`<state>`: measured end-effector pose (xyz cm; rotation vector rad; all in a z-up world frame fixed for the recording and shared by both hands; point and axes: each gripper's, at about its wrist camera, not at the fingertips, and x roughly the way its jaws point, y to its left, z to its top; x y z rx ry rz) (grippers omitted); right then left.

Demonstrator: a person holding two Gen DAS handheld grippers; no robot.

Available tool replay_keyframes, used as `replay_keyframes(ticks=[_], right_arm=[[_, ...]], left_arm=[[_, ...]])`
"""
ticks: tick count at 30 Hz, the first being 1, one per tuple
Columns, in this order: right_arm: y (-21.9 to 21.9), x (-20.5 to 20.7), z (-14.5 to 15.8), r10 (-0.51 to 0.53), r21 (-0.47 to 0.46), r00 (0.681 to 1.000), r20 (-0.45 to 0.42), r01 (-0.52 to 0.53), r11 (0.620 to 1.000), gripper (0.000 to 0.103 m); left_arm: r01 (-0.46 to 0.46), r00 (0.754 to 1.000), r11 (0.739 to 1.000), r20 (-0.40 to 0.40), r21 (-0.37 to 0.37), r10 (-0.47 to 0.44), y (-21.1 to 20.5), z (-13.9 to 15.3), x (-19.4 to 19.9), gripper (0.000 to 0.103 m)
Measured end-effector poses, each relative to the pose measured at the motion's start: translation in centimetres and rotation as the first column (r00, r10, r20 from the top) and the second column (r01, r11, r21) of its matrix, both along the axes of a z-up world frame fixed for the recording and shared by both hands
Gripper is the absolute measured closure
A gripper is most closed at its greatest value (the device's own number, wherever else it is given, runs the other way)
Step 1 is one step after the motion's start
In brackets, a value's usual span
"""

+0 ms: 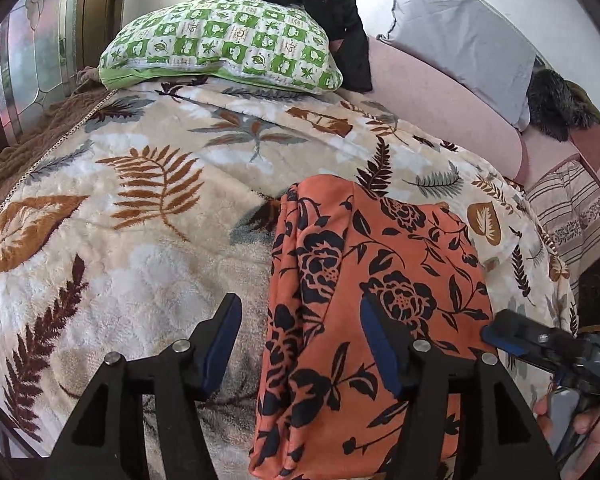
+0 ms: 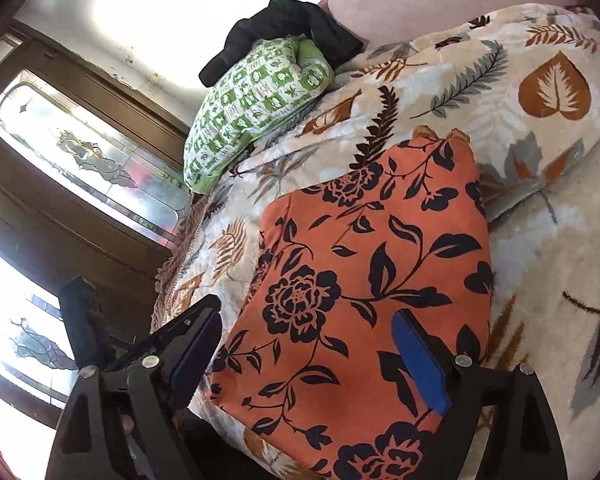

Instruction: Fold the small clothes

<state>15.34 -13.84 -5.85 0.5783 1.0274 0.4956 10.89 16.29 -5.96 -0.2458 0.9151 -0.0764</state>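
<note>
Garment point(image 1: 364, 304), orange floral, lies on blanket point(image 1: 120, 220) with its long axis running near to far, under both gaping, empty grippers, left point(image 1: 300, 344) over its left edge, right point(image 2: 306, 350) similarly near.

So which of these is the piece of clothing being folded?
Start at the bed with the cream leaf-print blanket. Near its front edge lies the folded orange garment with dark navy roses. It is the only orange thing there; the pillow behind is green-checked.
</note>
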Motion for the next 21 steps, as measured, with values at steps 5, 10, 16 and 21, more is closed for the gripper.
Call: replay_keyframes(ticks=[5, 10, 16, 21], right_arm=[[-0.1, 0.2, -0.5, 0.005, 0.025, 0.999, -0.051, -0.003, 1.0, 0.01], [-1.2, -2.1, 1.6, -0.001, 0.0, 1.0, 0.025, 0.001, 1.0, 0.01], [-5.0, -8.3, 0.9, -0.106, -0.007, 0.992, 0.067, 0.107, 0.994, 0.01], [-9.2, -11.3, -1.5, -0.223, -0.003, 0.975, 0.019, 0.223, 0.975, 0.01]], left_arm=[[0.0, 1.0, 1.0, 0.002, 0.001, 0.0, 0.0, 0.2, -1.2, 0.04], [-0.005, 1.0, 1.0, 0.009, -0.005, 0.005, 0.3, 0.4, -1.8, 0.036], [-0.017, 0.999, 0.998, 0.04, -0.053, 0.019, 1.6, -0.5, -3.0, 0.031], [-0.039, 0.999, 0.99, 0.005, -0.136, 0.04, 2.8, -2.1, -3.5, 0.03]])
